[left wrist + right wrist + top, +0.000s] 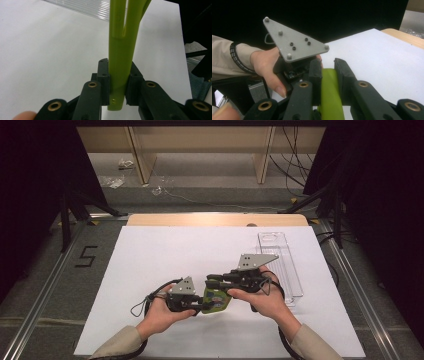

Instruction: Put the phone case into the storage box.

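A flat lime-green item [220, 301] with a printed face is held just above the white sheet at the table's near middle. My left gripper [202, 306] is shut on its near left edge, and in the left gripper view the black jaws [119, 66] clamp the green item [122, 37] edge-on. My right gripper [212, 281] is shut on its far edge. In the right gripper view the jaws [328, 65] pinch the green strip [330, 96], with the other hand and its grey plate [294, 42] just beyond.
A long clear plastic tray [282, 262] lies on the white sheet [165, 250] to the right of the hands, and its ribbed edge [92, 7] shows in the left gripper view. A wooden table edge [215, 219] runs along the back.
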Available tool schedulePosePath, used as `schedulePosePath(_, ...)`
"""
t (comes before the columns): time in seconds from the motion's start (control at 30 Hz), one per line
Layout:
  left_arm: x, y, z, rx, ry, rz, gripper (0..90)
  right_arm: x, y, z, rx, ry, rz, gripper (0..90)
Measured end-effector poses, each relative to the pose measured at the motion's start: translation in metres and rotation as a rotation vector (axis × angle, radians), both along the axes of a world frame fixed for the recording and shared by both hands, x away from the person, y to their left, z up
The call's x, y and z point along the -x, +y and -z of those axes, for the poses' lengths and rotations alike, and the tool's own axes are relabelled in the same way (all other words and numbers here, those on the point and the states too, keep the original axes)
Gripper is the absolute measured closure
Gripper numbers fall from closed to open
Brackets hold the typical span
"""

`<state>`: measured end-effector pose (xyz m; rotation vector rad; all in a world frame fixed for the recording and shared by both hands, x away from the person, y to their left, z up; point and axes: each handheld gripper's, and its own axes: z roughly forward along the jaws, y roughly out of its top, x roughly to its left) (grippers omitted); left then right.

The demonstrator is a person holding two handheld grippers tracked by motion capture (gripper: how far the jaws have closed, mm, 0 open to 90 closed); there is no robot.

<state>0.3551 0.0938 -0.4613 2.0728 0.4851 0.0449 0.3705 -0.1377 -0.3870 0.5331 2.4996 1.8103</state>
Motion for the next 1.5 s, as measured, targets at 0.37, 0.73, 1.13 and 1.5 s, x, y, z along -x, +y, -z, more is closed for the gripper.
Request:
schedulePosePath(0.37, 0.0, 0.0, 0.0, -0.004, -0.009, -0.007, 77.0, -0.001, 0.0, 0.001, -0.006, -0.003, -0.001, 77.4)
schedulePosePath(0.73, 0.0, 0.001, -0.001, -0.009, -0.02, -0.011, 77.1, -0.001, 0.0, 0.001, -0.014, -0.016, 0.004, 74.6)
schedulePosePath(1.13, -0.001, 0.002, -0.002, -0.011, -0.035, -0.045, 77.1, -0.008, -0.005, 0.002, -0.01, -0.079, 0.061, 42.5)
schedulePosePath(1.5, -0.005, 0.011, -0.003, 0.006, -0.052, -0.197, 76.9, -0.013, -0.011, 0.005, -0.034, -0.111, 0.218, 18.5)
